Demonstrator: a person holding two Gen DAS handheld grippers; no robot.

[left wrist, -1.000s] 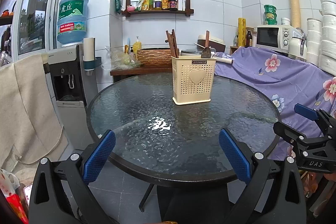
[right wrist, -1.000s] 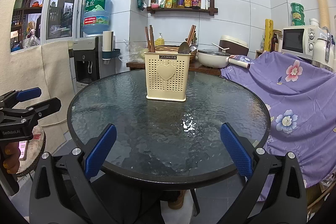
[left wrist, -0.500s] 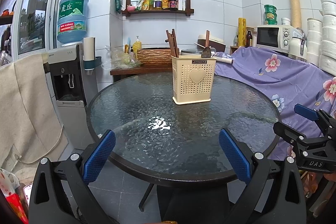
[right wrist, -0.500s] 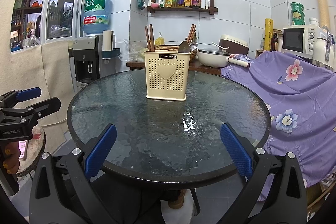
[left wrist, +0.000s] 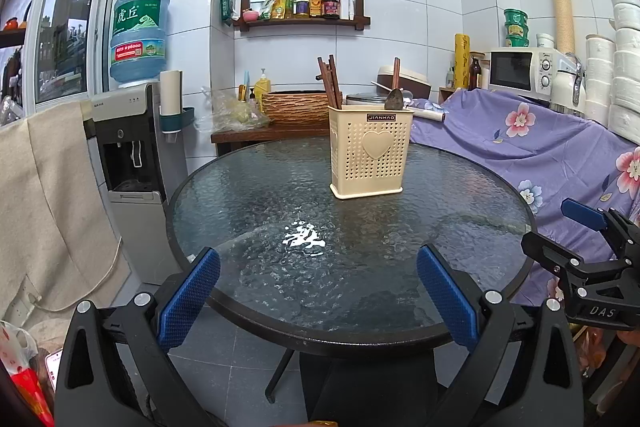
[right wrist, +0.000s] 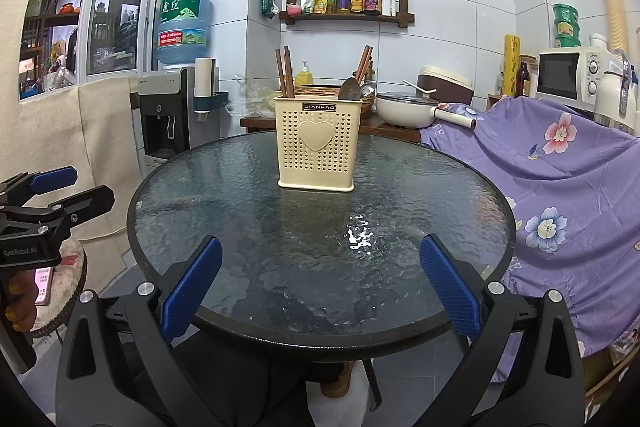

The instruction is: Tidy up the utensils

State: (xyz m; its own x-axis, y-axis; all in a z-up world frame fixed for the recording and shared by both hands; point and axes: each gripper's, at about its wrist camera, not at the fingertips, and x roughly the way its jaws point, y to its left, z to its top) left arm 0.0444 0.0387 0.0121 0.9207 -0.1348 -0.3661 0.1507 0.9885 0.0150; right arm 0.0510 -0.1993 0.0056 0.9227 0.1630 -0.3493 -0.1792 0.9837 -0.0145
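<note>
On the far side of the round glass table (left wrist: 248, 203), a little toward its right edge in the left wrist view, we see a cream plastic holder (left wrist: 370, 151) with a heart on the front. It stands upright on the glass. Brown chopsticks (left wrist: 330, 81) rise from its left compartment, and a spoon (left wrist: 394, 99) with a dark wooden handle leans out of its right part. We cannot tell how many compartments are inside.

We hold the left claw (left wrist: 318, 293) low at the near edge of the table, wide open, with nothing between its blue pads (left wrist: 188, 297). The right claw (right wrist: 320, 291) is also at the near edge, wide open and not holding anything. Both are well apart from the holder. Each claw appears from the side in the other camera.

Behind the table, a wooden side table carries a woven basket (left wrist: 298, 107) and a white pan (right wrist: 408, 109). A water dispenser (left wrist: 136, 147) stands at the left, a purple flowered cloth (left wrist: 532, 143) covers something at the right, and a microwave (left wrist: 520, 69) is behind it.
</note>
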